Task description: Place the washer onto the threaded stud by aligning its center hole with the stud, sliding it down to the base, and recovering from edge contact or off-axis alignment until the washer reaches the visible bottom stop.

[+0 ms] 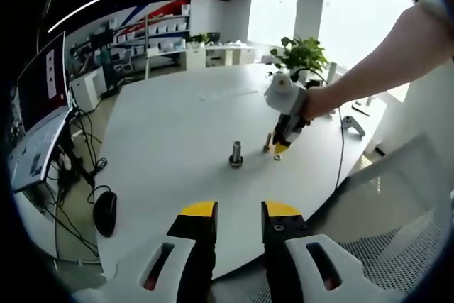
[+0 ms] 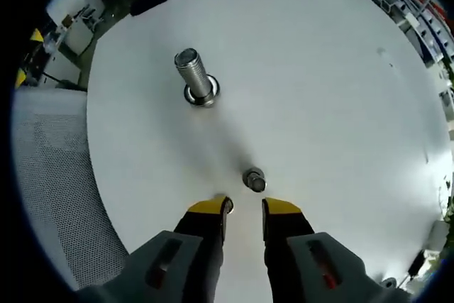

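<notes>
— What are you doing now?

— My right gripper is low over the table, jaws a little apart, holding nothing. The washer seems to be that small ring by my left jaw tip (hard to tell). I must pinch it next.

— And the stud?

— The threaded stud stands ahead, to the left. My left gripper waits back, narrow, empty.

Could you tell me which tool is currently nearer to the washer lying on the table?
The right tool: its tips hover just short of the washer. The left tool sits back at the table edge, beyond the threaded stud.
</notes>
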The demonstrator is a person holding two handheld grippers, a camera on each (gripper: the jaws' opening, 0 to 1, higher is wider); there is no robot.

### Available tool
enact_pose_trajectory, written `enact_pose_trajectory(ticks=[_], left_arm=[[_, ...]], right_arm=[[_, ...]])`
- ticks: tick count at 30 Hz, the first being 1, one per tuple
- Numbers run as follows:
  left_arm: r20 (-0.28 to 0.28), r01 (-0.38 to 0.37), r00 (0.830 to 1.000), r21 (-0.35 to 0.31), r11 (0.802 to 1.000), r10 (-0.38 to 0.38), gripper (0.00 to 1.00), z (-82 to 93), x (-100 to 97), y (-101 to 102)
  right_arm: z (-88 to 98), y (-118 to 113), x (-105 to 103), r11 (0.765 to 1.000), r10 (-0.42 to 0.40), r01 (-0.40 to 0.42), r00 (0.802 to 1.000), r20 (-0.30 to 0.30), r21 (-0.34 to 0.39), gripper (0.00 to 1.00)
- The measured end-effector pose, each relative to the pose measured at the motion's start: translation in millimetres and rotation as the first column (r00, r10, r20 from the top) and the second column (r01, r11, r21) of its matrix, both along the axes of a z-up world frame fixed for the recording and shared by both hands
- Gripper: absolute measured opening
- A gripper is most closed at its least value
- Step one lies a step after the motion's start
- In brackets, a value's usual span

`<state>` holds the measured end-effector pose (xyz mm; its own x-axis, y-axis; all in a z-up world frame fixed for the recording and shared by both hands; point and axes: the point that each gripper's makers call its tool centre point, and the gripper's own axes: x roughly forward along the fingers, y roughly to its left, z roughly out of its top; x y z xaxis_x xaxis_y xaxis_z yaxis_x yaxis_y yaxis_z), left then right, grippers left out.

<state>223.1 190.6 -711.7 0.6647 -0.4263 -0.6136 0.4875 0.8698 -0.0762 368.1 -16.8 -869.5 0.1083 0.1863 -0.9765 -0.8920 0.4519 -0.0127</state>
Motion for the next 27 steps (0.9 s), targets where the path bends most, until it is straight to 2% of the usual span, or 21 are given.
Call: enact_pose_trajectory(ticks=[4,8,11,12,14,17,20,27], left_arm=[[0.001,-0.009,1.0,-0.003,1.0,0.009,0.22,0.2,0.0,1.6],[0.003,-0.004,1.0,0.001,1.0,0.004,0.22,0.3,0.3,1.3],[0.002,-0.004,1.0,0.004,1.0,0.004,0.22,-0.1,0.0,1.5],[0.002,-0.004,1.0,0.004,1.0,0.004,0.22,0.1,0.1,1.6],[0.002,-0.005,1.0,0.004,1.0,0.005,0.22,0.2,0.4,1.7],[0.0,-0.002,1.0,0.005,1.0,0.002,0.22,-0.5,0.0,1.2],[-0.002,0.0,1.0,0.005,1.0,0.0,0.22,-0.5,-0.3,0.7],[-0.006,-0.002,1.0,0.003,1.0,0.002,0.22,-1.3,-0.2,0.8]], right_arm=[[-2.9,5.2,-12.6,1.0,-0.015,0.015,0.999,-0.031,0.023,0.22],[-8.2,5.4,-18.1,1.0,0.027,-0.027,0.999,-0.031,0.003,0.23],[-8.1,7.4,-19.1,1.0,0.017,-0.017,0.999,-0.034,0.01,0.23],[-9.0,7.6,-20.3,1.0,0.013,-0.013,0.999,-0.032,0.005,0.23],[-8.8,6.0,-18.3,0.998,0.06,-0.061,0.998,-0.009,-0.026,0.22],[-9.4,6.9,-17.3,0.999,0.035,-0.036,0.999,-0.027,-0.034,0.22],[-10.3,7.1,-19.4,0.994,0.079,-0.081,0.997,-0.025,-0.067,0.22],[-10.8,7.3,-20.4,0.988,0.092,-0.098,0.994,-0.053,-0.122,0.21]])
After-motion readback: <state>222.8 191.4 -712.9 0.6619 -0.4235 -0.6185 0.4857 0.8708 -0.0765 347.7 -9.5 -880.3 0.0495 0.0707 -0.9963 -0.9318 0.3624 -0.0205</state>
